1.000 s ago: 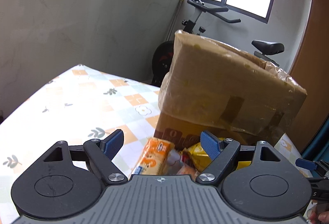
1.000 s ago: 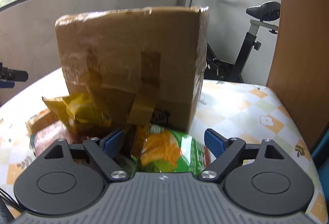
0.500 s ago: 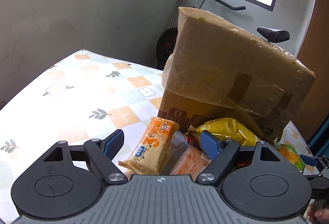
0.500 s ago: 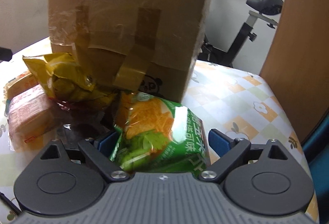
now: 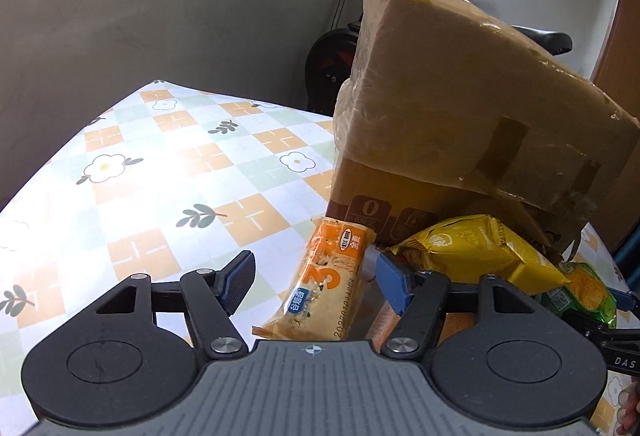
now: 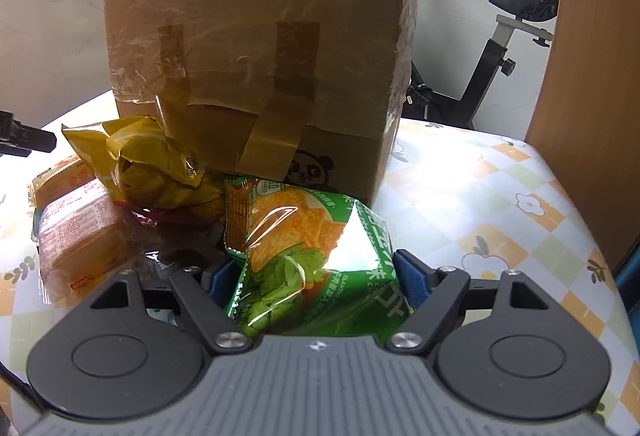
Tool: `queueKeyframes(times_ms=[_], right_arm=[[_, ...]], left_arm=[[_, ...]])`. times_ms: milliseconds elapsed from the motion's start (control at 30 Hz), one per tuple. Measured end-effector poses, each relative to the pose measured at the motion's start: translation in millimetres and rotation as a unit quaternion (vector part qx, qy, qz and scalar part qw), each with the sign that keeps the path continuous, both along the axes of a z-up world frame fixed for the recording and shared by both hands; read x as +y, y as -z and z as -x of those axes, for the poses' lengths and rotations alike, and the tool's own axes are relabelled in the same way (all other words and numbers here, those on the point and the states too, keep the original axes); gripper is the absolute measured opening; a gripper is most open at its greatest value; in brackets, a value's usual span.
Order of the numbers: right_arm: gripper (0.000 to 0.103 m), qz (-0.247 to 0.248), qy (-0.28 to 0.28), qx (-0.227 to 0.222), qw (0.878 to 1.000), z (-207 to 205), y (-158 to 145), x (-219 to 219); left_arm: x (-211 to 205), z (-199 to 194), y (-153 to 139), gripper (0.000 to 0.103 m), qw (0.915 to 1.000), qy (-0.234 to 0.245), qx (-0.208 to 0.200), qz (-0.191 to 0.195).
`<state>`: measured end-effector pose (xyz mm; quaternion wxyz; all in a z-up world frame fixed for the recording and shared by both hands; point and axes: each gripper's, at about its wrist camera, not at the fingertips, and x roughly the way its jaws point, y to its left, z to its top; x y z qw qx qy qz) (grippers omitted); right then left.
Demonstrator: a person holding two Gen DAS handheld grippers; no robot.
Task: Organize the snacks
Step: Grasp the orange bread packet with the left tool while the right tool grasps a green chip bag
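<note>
A: Left gripper (image 5: 316, 276)?
B: Closing around the orange plastic-wrapped cracker bar (image 5: 324, 288), not pinching yet. Centre it.
A: Right gripper (image 6: 316, 276)?
B: Closing on the glossy green crisp bag (image 6: 312, 256) before the taped cardboard box (image 6: 260, 68). Squeeze gently.

Right tongs (image 6: 314, 276) closing around green snack bag (image 6: 316, 260).

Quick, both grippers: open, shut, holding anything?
Left gripper: open, closing around the orange cracker pack, not gripped.
Right gripper: closing on the green chip bag; grip unclear.
</note>
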<state>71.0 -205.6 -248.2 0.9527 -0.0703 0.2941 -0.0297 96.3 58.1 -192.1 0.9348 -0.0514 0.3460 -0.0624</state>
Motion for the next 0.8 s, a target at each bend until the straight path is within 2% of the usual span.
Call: queueKeyframes(times_ms=[333, 367, 500, 600, 800], right_arm=[[0.081, -0.009, 0.001, -0.002, 1.0, 0, 1, -2], [0.081, -0.009, 0.001, -0.002, 1.0, 0, 1, -2], [0.081, -0.01, 0.001, -0.003, 1.0, 0, 1, -2], [0.081, -0.013, 0.002, -0.004, 1.0, -1, 1, -2], [0.081, -0.017, 0.003, -0.006, 1.0, 0, 2, -3]], left_arm=[[-12, -26, 24, 0.066, 0.9992, 0.018, 0.028, -0.023], [-13, -27, 26, 0.064, 0.9991, 0.02, 0.03, -0.023], [-16, -26, 30, 0.044, 0.999, 0.022, 0.028, -0.027], [-17, -19, 30, 0.04, 0.999, 0.024, 0.015, -0.033], [-13, -5, 28, 0.039, 0.9996, 0.009, 0.014, -0.024]])
